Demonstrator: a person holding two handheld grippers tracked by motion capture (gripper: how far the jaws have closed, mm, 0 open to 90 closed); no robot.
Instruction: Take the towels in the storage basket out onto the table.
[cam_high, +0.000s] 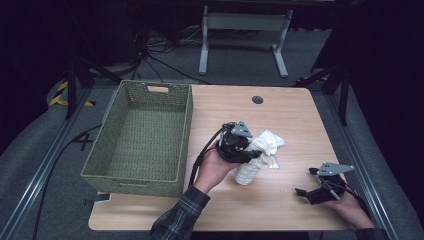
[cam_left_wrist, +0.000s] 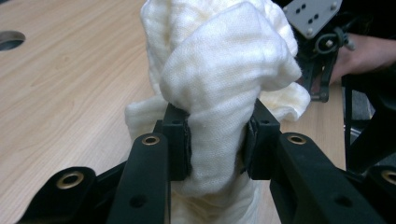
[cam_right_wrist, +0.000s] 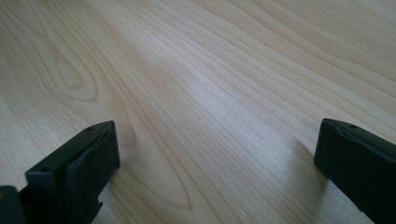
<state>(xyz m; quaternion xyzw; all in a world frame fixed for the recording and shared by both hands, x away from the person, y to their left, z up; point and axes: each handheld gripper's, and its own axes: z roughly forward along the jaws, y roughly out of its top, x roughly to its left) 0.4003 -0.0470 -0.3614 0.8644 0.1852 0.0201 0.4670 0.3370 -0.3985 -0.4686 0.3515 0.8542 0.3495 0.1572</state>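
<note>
A soft, floppy white cloth (cam_high: 260, 155) is being pinched mid-bunch by the left tongs (cam_left_wrist: 218, 140) near the bench (cam_high: 280, 210) centre, probably light, while the right tongs (cam_right_wrist: 217, 154) are being held spread, empty, by the right edge.

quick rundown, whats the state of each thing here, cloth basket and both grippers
white cloth: bunched up, pinched between the left gripper's pads, its lower end on the table
left gripper: shut on the cloth
right gripper: open, jaws wide apart with nothing between them, low over bare wood
woven basket: upright on the table's left side, nothing inside
</note>
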